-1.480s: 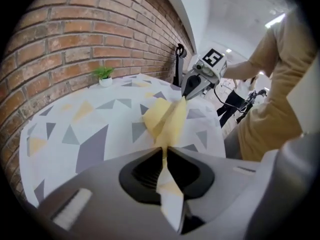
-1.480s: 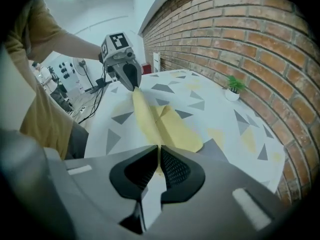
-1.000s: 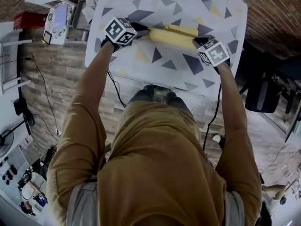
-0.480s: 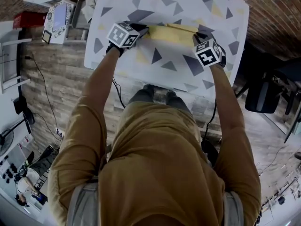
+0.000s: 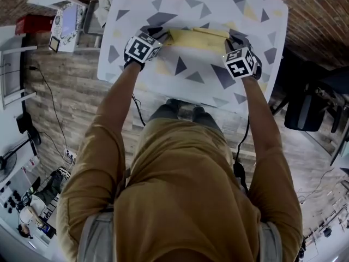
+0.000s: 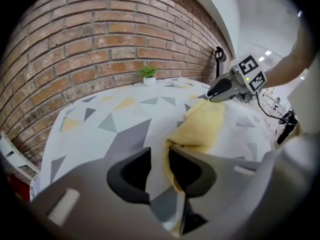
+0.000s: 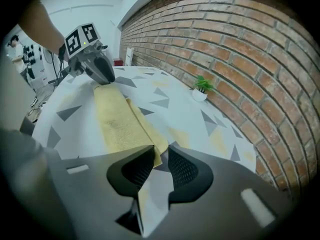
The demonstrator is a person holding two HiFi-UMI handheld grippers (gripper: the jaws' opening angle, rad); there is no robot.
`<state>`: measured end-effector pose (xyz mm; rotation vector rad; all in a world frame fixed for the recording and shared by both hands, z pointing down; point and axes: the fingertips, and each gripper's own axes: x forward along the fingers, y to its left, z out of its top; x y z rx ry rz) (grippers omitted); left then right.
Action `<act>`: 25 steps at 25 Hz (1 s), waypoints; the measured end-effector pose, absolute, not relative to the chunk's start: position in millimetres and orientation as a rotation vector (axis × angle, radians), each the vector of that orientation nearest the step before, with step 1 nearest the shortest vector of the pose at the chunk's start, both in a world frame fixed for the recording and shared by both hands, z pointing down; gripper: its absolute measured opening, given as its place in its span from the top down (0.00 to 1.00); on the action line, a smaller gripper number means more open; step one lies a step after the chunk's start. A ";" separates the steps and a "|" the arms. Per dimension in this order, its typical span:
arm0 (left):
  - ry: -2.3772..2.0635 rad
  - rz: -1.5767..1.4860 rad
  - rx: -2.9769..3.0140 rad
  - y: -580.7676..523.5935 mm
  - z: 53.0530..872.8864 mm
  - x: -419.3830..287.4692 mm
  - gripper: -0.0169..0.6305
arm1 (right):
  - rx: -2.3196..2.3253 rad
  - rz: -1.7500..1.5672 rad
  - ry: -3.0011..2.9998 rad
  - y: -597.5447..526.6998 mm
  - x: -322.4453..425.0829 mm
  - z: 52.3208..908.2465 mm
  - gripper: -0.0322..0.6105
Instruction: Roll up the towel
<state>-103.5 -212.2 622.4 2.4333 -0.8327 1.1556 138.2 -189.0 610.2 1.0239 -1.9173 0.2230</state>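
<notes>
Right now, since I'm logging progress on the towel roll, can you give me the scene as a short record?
towel: yellow, a long flattened strip across the table
left gripper: at one end, jaws slightly apart, just been opening, towel edge beside one jaw, unclamped
right gripper: at the other end, jaws slightly apart, just been opening, towel corner at its tips, unclamped
far edge: small potted plant by brick wall

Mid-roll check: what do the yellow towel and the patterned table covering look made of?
Yellow towel: looks like soft woven cloth, perhaps terry or microfibre. It is matte with a fine nubby surface, and its folded layers lie limp.
Patterned table covering: probably a smooth printed sheet such as vinyl or laminate. It lies flat and wrinkle-free with crisp triangle prints, though a taut fabric can't be ruled out.
</notes>
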 end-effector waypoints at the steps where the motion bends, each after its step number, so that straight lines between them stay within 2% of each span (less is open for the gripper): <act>1: -0.870 1.144 2.432 -214.2 618.6 -109.6 0.79 | 1.049 0.208 -1.918 -191.0 142.2 605.1 0.84; 6: -0.941 1.092 2.589 -207.2 576.5 -100.3 0.79 | 1.156 0.087 -1.937 -196.4 155.1 572.2 0.84; 9: -0.721 1.238 2.780 -178.4 572.4 -64.6 0.79 | 1.088 0.001 -1.975 -183.4 143.6 564.0 0.84; 13: -0.385 1.454 2.899 -148.1 596.6 -35.2 0.78 | 0.774 -0.101 -2.003 -148.2 109.4 587.5 0.84; 17: -0.235 1.557 2.882 -143.9 617.8 -26.6 0.69 | 0.659 -0.096 -1.959 -140.9 102.9 611.5 0.84; 20: -0.197 1.583 2.845 -145.0 625.5 -25.8 0.67 | 0.656 -0.085 -1.943 -146.5 105.1 615.2 0.84; 22: -0.253 1.559 2.822 -149.7 624.8 -28.7 0.69 | 0.651 -0.070 -1.936 -149.0 106.1 617.5 0.85; 23: -0.281 1.544 2.809 -151.4 624.4 -30.9 0.76 | 0.644 -0.065 -1.933 -148.8 105.8 617.9 0.85; 25: -0.300 1.515 2.787 -151.4 622.8 -33.9 0.78 | 0.622 -0.059 -1.929 -145.4 104.2 616.7 0.89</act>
